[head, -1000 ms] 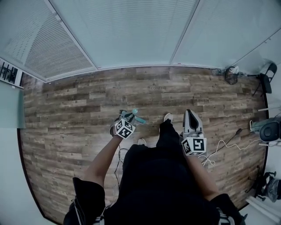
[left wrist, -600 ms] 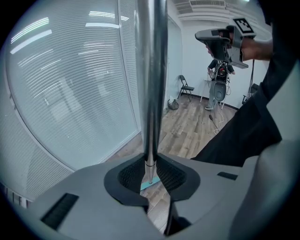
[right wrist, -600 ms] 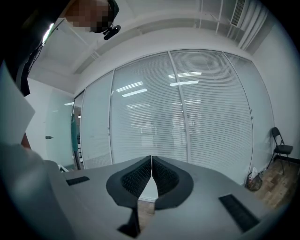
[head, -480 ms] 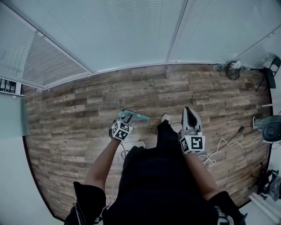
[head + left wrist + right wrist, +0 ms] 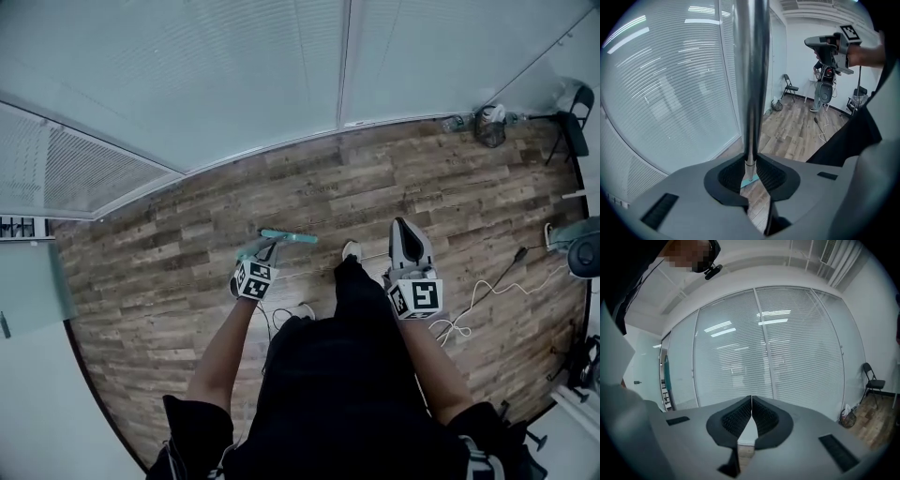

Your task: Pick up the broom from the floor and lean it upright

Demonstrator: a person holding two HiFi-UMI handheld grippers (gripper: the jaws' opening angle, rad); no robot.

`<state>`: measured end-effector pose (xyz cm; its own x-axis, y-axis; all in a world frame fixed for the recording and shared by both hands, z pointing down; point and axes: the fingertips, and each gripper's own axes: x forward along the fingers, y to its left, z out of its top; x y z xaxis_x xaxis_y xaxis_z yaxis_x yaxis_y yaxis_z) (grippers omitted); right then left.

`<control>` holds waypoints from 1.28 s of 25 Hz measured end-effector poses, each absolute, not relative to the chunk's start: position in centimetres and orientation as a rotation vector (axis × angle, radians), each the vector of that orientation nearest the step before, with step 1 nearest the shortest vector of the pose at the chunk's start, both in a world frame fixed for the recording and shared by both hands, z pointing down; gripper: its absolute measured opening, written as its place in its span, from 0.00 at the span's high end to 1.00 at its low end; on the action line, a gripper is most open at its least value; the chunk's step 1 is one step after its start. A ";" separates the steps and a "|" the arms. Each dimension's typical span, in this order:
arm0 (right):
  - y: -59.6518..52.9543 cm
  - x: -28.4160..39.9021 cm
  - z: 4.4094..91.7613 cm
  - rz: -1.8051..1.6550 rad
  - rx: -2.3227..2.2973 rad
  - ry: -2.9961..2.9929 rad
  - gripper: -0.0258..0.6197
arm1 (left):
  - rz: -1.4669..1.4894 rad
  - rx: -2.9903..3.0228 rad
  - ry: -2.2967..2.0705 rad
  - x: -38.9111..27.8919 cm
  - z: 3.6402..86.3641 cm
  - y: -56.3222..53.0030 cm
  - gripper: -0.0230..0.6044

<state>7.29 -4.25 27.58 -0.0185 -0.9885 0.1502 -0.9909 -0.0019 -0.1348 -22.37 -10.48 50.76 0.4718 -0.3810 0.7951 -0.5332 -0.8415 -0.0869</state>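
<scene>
Left tongs (image 5: 751, 165) clamp the broom (image 5: 750, 70) by its metal pole, teal head low near the wooden floor (image 5: 797, 136), beside the blind-covered glass wall (image 5: 670, 93); right tongs (image 5: 751, 401) closed, empty

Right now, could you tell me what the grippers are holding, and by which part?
The left gripper holds the broom by its metal pole, just above the teal head. The right gripper is shut and empty.

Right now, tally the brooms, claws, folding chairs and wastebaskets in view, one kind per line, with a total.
Broom: 1
Claws: 2, left claw and right claw
Folding chair: 1
Wastebasket: 1
Total: 5
</scene>
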 end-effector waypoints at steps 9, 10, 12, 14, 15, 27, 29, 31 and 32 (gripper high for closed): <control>-6.6 8.7 26.9 0.343 2.295 -2.209 0.93 | 1.363 2.525 -0.746 -19.8 51.2 -12.8 0.82; -6.7 8.6 26.8 0.322 2.288 -2.212 0.93 | 1.374 2.527 -0.736 -19.4 51.3 -13.0 0.82; -6.9 8.8 26.6 0.284 2.271 -2.215 0.93 | 1.398 2.529 -0.711 -18.5 51.3 -13.4 0.82; -7.0 9.3 26.7 0.250 2.253 -2.209 0.93 | 1.412 2.528 -0.699 -17.7 51.4 -13.7 0.82; -7.1 9.5 26.9 0.241 2.243 -2.206 0.93 | 1.414 2.524 -0.703 -17.4 51.4 -13.9 0.82; -10.7 16.0 28.2 0.211 2.189 -2.210 0.93 | 1.390 2.462 -0.776 -13.3 50.8 -16.2 0.82; -11.3 16.9 28.3 0.203 2.189 -2.213 0.93 | 1.383 2.457 -0.785 -12.5 50.8 -16.5 0.82; -11.8 17.7 28.0 0.195 2.201 -2.214 0.93 | 1.389 2.463 -0.781 -11.8 50.6 -17.0 0.82; -11.8 18.1 27.9 0.193 2.209 -2.212 0.93 | 1.397 2.465 -0.777 -11.6 50.5 -17.2 0.82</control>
<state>18.09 -11.84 27.93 -0.0049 -0.9956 0.0935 -0.9968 -0.0026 -0.0803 -11.57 -17.16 50.49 0.4144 -0.3429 0.8431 -0.5352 -0.8410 -0.0790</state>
